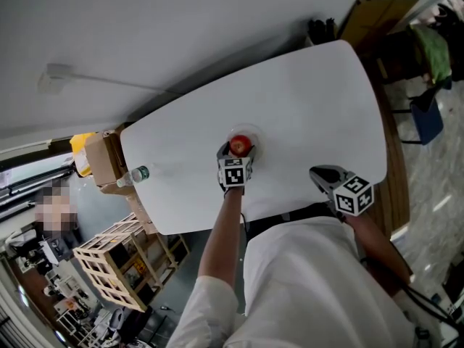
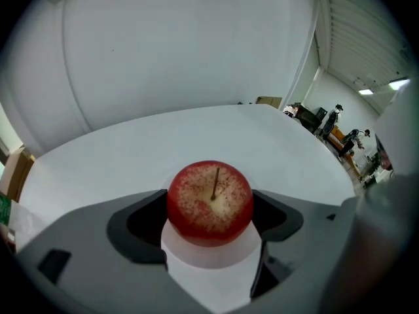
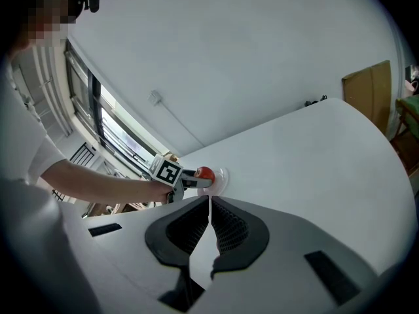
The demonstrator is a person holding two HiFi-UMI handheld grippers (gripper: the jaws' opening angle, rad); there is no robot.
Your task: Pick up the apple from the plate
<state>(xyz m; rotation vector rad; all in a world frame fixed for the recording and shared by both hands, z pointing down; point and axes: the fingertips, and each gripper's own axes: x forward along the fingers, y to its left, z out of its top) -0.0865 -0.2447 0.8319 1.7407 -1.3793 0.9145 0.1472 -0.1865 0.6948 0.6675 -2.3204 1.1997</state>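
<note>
White table; left tool wide astride apple on plate; right tool closed.

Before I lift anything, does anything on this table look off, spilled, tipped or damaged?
Nothing stands out. The apple looks whole and sits stem-up on its plate, and the white table shows no spill.
</note>
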